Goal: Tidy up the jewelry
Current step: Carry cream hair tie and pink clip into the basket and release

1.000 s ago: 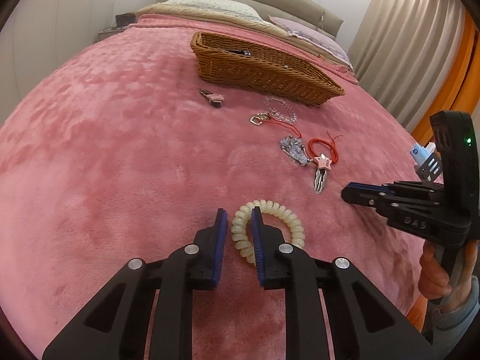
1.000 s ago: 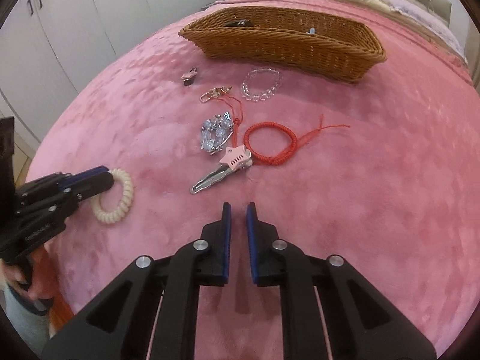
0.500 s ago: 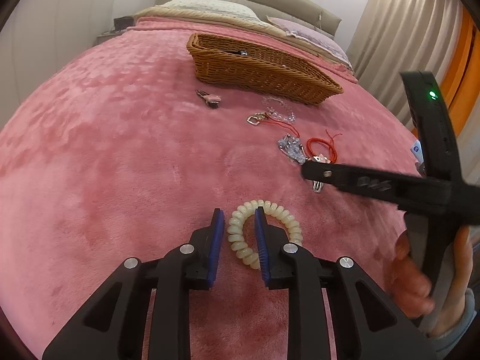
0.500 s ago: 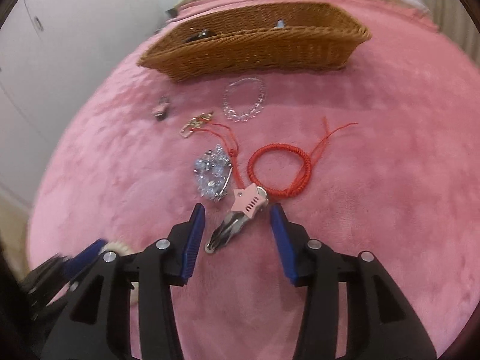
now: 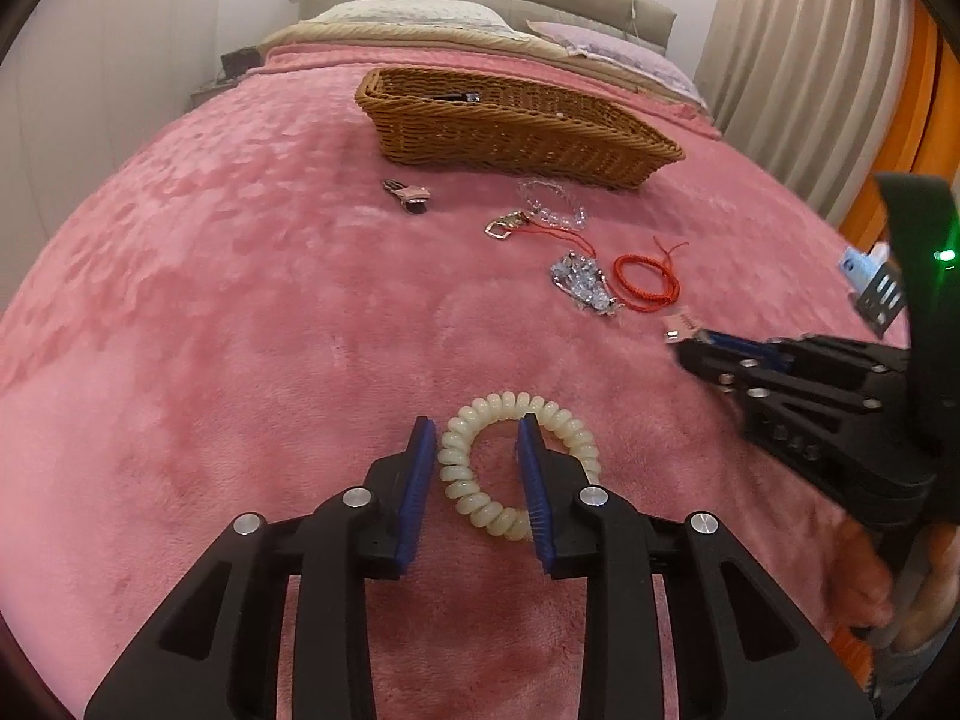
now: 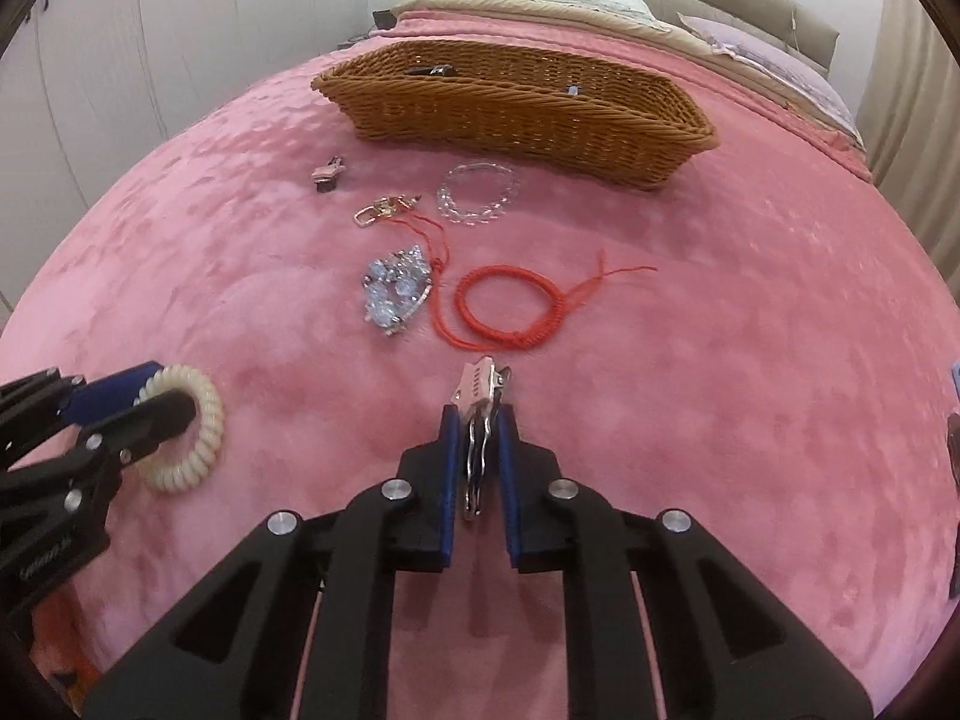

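My right tongs (image 6: 478,426) just closing, now pinching the pink hair clip (image 6: 478,387), my left tongs (image 5: 474,456) gripping the cream spiral hair tie (image 5: 480,495) through its loop, wicker basket (image 6: 516,114) waiting beyond

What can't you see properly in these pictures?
- Inside the brown wicker basket: both views, its near wall hides all but dark bits.
- Pink-topped metal hair clip: left view, blurred and half behind the right gripper.
- Blue thing: right view, cut by the edge.
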`<state>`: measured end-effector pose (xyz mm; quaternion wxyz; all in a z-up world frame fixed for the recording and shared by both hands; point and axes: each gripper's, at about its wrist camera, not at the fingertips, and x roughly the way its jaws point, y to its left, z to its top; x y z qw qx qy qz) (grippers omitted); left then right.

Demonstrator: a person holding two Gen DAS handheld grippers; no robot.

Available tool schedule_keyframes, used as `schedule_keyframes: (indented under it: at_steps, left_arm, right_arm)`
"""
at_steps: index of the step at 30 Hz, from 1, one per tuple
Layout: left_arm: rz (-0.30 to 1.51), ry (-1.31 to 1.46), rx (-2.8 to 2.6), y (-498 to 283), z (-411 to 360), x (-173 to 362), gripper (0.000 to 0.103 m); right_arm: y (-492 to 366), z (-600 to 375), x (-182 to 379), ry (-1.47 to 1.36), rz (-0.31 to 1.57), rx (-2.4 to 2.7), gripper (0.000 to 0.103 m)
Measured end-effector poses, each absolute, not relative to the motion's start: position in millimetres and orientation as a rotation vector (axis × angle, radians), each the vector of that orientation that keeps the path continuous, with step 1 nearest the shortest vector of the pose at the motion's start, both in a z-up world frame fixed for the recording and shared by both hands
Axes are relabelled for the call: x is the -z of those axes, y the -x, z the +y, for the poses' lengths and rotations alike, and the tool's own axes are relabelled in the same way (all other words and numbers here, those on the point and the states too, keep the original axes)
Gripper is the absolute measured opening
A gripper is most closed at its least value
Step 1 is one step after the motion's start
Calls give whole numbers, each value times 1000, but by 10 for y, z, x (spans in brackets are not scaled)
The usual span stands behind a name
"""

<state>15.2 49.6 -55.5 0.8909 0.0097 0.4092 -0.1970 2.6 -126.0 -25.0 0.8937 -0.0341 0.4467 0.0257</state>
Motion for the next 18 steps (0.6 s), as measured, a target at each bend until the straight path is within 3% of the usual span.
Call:
schedule_keyframes:
  at_steps: [1, 4, 18]
  left_arm:
    - [846, -49, 388, -147, 471, 554, 12]
    - [829, -27, 396, -116, 487, 520, 10]
    - [670, 86, 463, -229, 405, -15, 9]
  right_arm:
    - [-6, -1295, 236, 64, 924, -59, 9]
    - [22, -1358, 223, 50, 917, -69, 7]
    - [-12, -1707, -252, -75, 810, -103, 7]
